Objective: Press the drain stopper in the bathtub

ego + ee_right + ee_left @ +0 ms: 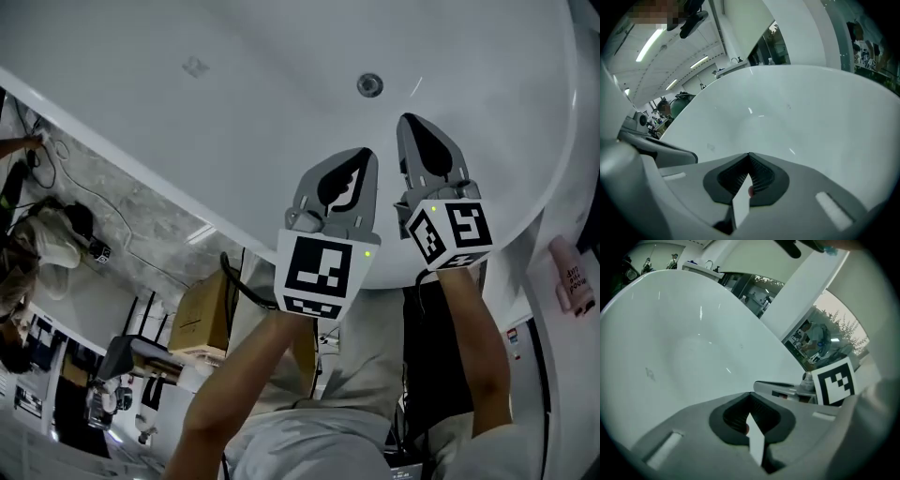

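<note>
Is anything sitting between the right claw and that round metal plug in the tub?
No. In the head view, only bare white bathtub surface separates the right gripper from the drain stopper.

Bare bathtub basin lies open at twelve o'clock up to the drain stopper; a pink bottle sits at four o'clock

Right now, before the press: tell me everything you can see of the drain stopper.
The drain stopper is a small round disc. It looks like grey metal, with a darker ring round a lighter centre. It lies flat in the white floor of the bathtub. Whether it is up or pressed down cannot be told. Nothing touches it. The right gripper, shut, is nearest, with its tip short of the stopper.
</note>
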Demonstrator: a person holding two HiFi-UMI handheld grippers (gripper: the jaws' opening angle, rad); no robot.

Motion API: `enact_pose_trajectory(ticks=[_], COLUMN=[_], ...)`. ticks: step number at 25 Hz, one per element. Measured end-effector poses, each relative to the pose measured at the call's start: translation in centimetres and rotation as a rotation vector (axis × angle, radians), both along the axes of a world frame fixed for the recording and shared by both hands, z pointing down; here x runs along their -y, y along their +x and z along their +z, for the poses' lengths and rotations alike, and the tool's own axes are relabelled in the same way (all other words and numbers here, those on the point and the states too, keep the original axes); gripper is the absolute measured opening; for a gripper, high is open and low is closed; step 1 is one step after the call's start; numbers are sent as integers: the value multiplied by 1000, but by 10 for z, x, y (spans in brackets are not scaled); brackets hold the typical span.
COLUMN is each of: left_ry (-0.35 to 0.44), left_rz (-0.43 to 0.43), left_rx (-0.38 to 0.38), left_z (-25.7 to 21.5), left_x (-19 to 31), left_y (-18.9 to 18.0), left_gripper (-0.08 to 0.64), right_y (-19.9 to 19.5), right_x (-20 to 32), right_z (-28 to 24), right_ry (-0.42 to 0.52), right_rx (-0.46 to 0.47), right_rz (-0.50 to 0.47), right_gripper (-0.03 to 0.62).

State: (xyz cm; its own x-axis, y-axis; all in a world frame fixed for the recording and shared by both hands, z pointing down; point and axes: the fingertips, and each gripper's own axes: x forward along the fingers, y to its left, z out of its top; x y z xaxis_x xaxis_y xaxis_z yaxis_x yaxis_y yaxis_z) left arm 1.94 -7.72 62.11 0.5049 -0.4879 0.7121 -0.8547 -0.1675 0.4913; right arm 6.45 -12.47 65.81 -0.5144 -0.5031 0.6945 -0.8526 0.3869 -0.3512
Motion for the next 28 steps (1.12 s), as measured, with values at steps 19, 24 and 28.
enact_pose_trajectory(ticks=[19, 24, 28], left_ry=[-49, -75, -79], left_rz=[70, 62, 73], left_rx=[71, 75, 87], left_z=[117, 140, 158], left_x=[10, 2, -2], left_y=[7, 6, 7], left_gripper=[3, 5, 3], right_y=[33, 32, 27], right_x=[-15, -22, -26], right_z=[185, 223, 253], right_ry=[-222, -267, -310], right_rx=[-108, -134, -143], right_rz=[64, 30, -6], right_gripper=[3, 3, 3])
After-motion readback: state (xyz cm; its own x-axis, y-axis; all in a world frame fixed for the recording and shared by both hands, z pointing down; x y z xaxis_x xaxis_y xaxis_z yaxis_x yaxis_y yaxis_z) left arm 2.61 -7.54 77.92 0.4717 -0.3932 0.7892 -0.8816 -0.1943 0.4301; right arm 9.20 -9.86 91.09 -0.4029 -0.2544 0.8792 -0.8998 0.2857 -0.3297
